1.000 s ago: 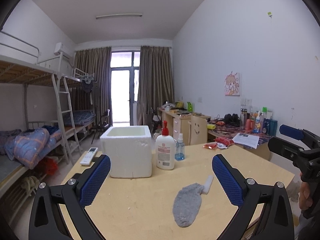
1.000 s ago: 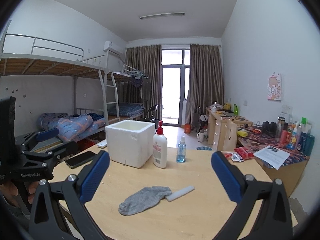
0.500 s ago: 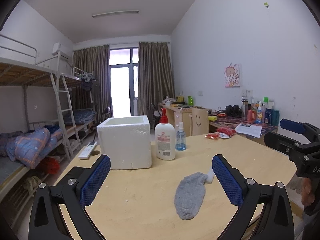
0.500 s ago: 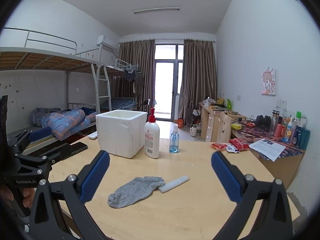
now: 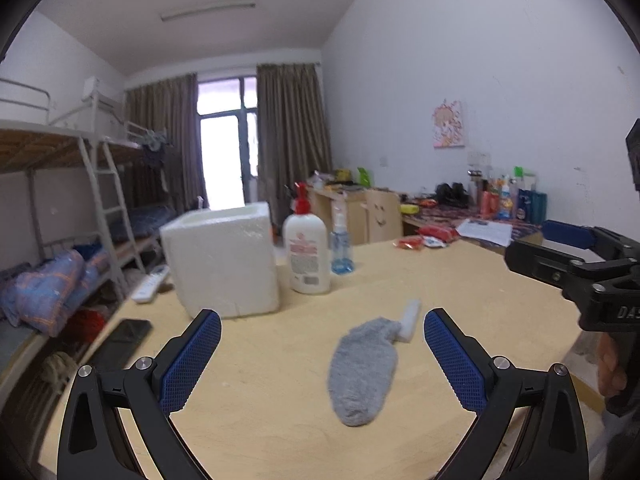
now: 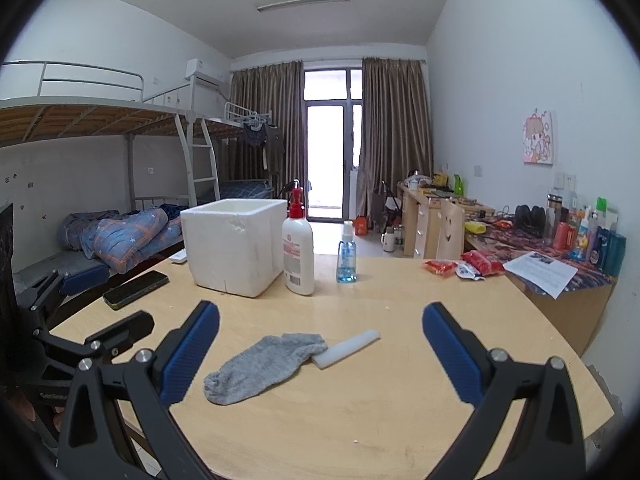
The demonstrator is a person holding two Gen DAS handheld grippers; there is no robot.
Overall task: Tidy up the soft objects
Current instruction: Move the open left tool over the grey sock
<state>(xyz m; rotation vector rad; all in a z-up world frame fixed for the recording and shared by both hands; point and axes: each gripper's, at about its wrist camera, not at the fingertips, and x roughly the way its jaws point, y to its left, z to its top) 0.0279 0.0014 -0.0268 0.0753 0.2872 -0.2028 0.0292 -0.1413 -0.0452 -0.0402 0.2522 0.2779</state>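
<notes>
A grey sock [image 5: 362,368] lies flat on the wooden table [image 5: 460,280], with a white foam strip [image 5: 409,320] at its far end. It also shows in the right wrist view [image 6: 266,360], with the strip [image 6: 347,347] beside it. A white foam box [image 5: 224,258] stands open-topped at the back left, also in the right wrist view [image 6: 236,244]. My left gripper [image 5: 322,354] is open and empty, above the table just short of the sock. My right gripper [image 6: 320,348] is open and empty, facing the sock.
A white lotion bottle [image 5: 306,252] and a small blue spray bottle [image 5: 341,252] stand right of the box. A black phone [image 6: 136,284] and a white remote [image 5: 150,284] lie at the left. Red snack packets [image 6: 464,266] lie far right. A bunk bed [image 6: 120,184] stands left.
Both views have lowered and closed in on the table. The sock sits nearer in both views. Both grippers stay open.
</notes>
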